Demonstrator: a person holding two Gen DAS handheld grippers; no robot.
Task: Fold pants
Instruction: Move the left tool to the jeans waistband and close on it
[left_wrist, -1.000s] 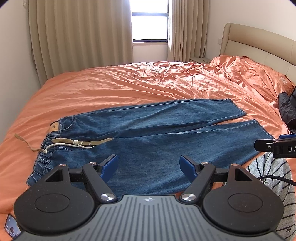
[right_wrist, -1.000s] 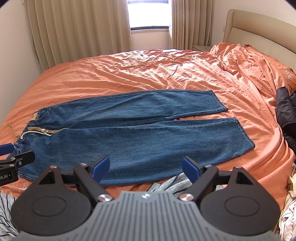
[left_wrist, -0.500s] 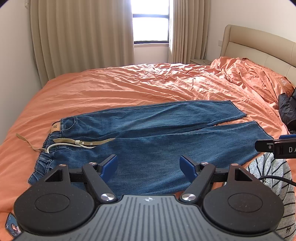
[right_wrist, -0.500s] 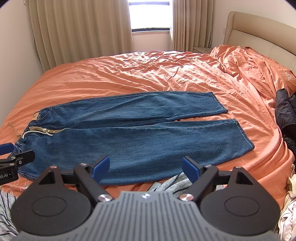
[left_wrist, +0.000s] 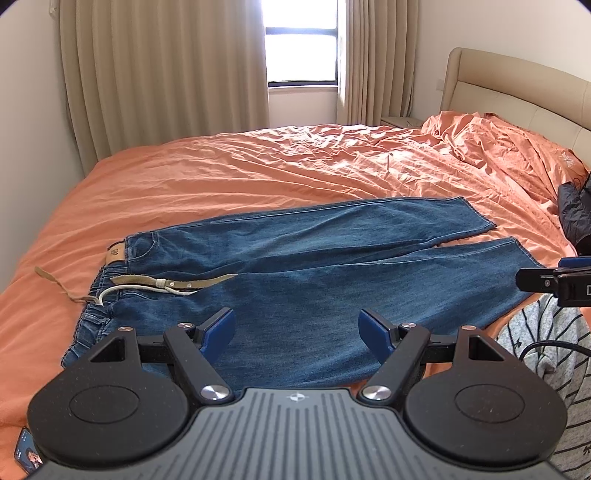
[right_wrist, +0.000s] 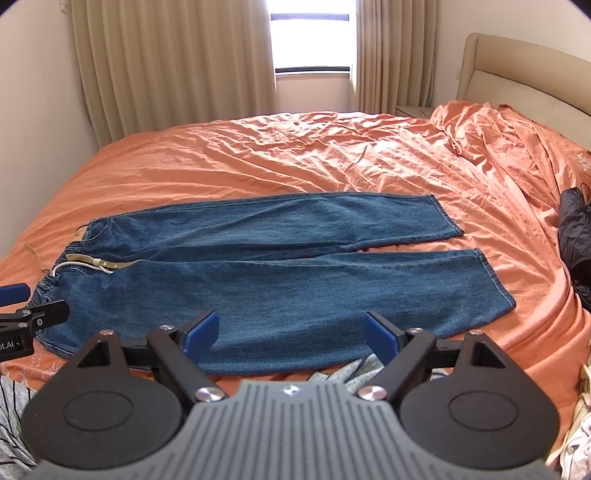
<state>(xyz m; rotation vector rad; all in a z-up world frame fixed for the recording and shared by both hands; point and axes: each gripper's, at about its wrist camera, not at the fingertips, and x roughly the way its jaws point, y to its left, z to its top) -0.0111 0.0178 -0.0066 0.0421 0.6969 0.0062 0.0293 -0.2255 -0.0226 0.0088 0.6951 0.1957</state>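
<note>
The blue jeans (left_wrist: 303, 266) lie spread flat across the orange bed sheet (left_wrist: 258, 170), waistband toward the left and both legs running right, slightly apart at the hems. A tan belt (left_wrist: 173, 282) with a white cord trails across the waistband and off onto the sheet. The left gripper (left_wrist: 297, 330) hovers above the near leg by the waist, its blue fingers (left_wrist: 219, 328) spread wide and holding nothing. The right gripper (right_wrist: 291, 332) hangs over the near leg's lower edge, equally wide apart and empty. A striped grey garment (left_wrist: 550, 347) lies just beside the jeans' near edge; beige curtains (right_wrist: 173, 62) hang behind the bed.
</note>
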